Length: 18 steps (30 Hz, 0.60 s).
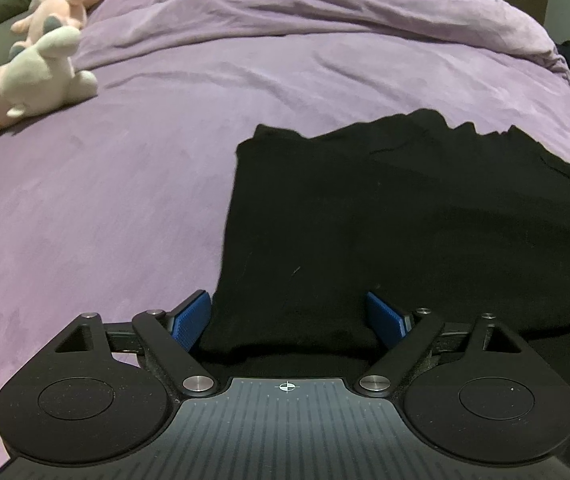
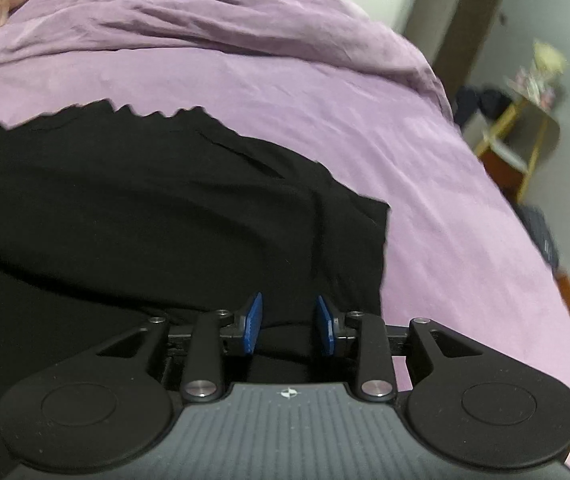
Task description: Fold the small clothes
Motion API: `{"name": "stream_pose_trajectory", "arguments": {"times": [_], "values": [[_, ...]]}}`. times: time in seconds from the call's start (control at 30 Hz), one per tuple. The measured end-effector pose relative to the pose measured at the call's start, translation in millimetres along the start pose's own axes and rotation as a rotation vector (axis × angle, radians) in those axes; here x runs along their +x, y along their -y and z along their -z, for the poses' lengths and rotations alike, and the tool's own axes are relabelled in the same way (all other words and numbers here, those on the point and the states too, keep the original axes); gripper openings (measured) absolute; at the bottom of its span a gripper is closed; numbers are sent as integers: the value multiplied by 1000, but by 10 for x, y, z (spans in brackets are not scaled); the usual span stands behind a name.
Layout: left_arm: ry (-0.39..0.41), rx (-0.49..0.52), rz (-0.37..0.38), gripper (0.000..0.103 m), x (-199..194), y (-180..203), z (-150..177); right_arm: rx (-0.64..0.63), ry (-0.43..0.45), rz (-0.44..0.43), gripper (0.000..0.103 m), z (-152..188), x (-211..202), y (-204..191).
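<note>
A black garment point(image 1: 385, 216) lies spread on a purple bed cover point(image 1: 105, 220); its far edge is wavy. My left gripper point(image 1: 289, 316) is open, its blue pads point(image 1: 193, 316) on either side of the garment's near left corner, which bulges between them. In the right wrist view the same black garment point(image 2: 145, 220) fills the left and middle. My right gripper point(image 2: 289, 320) stands partly open over the garment's near right part, black cloth showing between its blue pads point(image 2: 253, 320); I cannot see them pinching it.
Pink and white plush toys point(image 1: 33, 76) lie at the bed's far left. A bunched purple duvet point(image 1: 325, 4) runs along the far side. Beyond the bed's right edge stand a small yellow-legged table point(image 2: 525, 132) and dark things on the floor.
</note>
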<state>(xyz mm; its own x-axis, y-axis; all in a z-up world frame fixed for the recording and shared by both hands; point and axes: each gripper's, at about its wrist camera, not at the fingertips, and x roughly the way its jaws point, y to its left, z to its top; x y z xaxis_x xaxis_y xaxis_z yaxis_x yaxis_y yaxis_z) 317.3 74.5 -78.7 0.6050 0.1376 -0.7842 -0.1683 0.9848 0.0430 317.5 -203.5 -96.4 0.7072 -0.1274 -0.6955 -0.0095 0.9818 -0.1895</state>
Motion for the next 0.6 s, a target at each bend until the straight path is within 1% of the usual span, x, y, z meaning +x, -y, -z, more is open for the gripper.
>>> {"name": "stream_pose_trajectory", "arguments": {"times": [0.03, 0.07, 0.13, 0.2, 0.23, 0.27, 0.33, 0.43, 0.5, 0.53, 0.6], "values": [[1, 3, 1, 89, -46, -28, 18, 50, -13, -20, 29, -12, -64, 65], [-1, 10, 5, 87, -112, -68, 52, 98, -12, -57, 30, 11, -155, 135], [-16, 19, 24, 85, -247, -148, 138, 151, -5, -145, 36, 140, -345, 243], [-35, 31, 96, 84, -419, -254, 296, 176, -13, -223, 49, 367, -571, 354], [-37, 39, 134, 84, -524, -321, 406, 186, -19, -257, 52, 519, -699, 429], [-35, 46, 159, 84, -643, -396, 544, 197, -28, -261, 54, 658, -807, 492], [-50, 66, 182, 84, -854, -521, 800, 212, -65, -251, 54, 967, -1039, 641], [-58, 86, 215, 84, -1163, -723, 1178, 282, -112, -246, 55, 1447, -1407, 935], [-83, 87, 197, 84, -1326, -842, 1421, 313, -142, -224, 54, 1668, -1608, 1092], [-93, 83, 188, 84, -1386, -893, 1528, 330, -149, -229, 54, 1767, -1685, 1153], [-124, 60, 183, 84, -1464, -990, 1727, 351, -200, -256, 54, 1922, -1740, 1212]]}}
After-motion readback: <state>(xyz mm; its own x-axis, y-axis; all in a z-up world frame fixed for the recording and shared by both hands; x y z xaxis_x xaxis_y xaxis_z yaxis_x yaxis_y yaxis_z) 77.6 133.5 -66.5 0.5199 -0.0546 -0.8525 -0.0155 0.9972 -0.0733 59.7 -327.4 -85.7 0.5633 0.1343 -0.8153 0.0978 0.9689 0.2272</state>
